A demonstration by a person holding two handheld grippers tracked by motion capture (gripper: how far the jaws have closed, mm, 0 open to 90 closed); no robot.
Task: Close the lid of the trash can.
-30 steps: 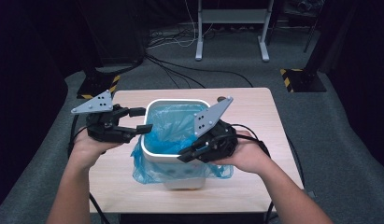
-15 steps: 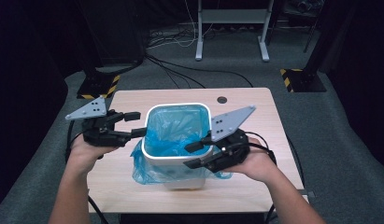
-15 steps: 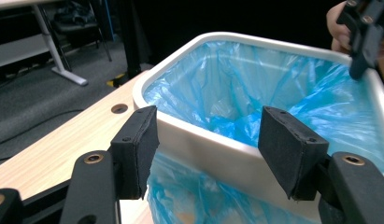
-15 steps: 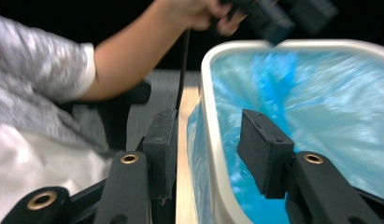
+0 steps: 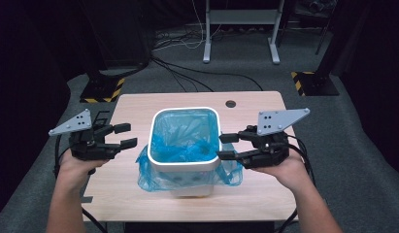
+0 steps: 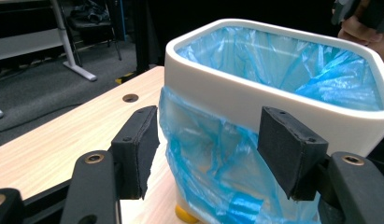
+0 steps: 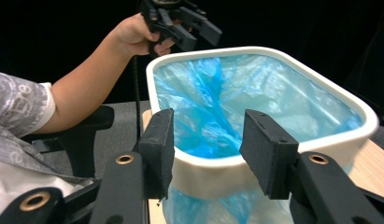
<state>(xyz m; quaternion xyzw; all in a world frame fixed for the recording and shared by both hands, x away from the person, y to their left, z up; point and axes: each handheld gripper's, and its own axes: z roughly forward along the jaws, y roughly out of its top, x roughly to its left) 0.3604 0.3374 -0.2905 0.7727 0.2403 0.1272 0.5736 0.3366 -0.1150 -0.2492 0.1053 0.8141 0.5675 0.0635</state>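
Note:
A white bin [image 5: 186, 165] stands mid-table, lined with a blue plastic bag [image 5: 185, 138] whose edge hangs out below the rim ring [image 5: 153, 141]. My left gripper [image 5: 123, 136] hovers open a short way left of the bin, touching nothing. My right gripper [image 5: 227, 147] is open just off the bin's right rim. From the left gripper view the hanging blue bag [image 6: 206, 154] lies between and beyond the pads [image 6: 136, 149]. In the right gripper view the bin's rim [image 7: 213, 165] sits just past the open pads [image 7: 264, 149], and the other gripper [image 7: 187, 25] shows beyond the bin.
The wooden table [image 5: 139, 107] has a round cable hole [image 5: 230, 103] at the back. Bare wood lies behind the bin and along the front edge. Cables, a metal stand [image 5: 238, 29] and striped floor markers [image 5: 97, 90] lie on the grey floor beyond.
Both grippers have drawn outward from the bin, left to the left and right to the right. Both now stand clear of the bag, which hangs loose below the rim.

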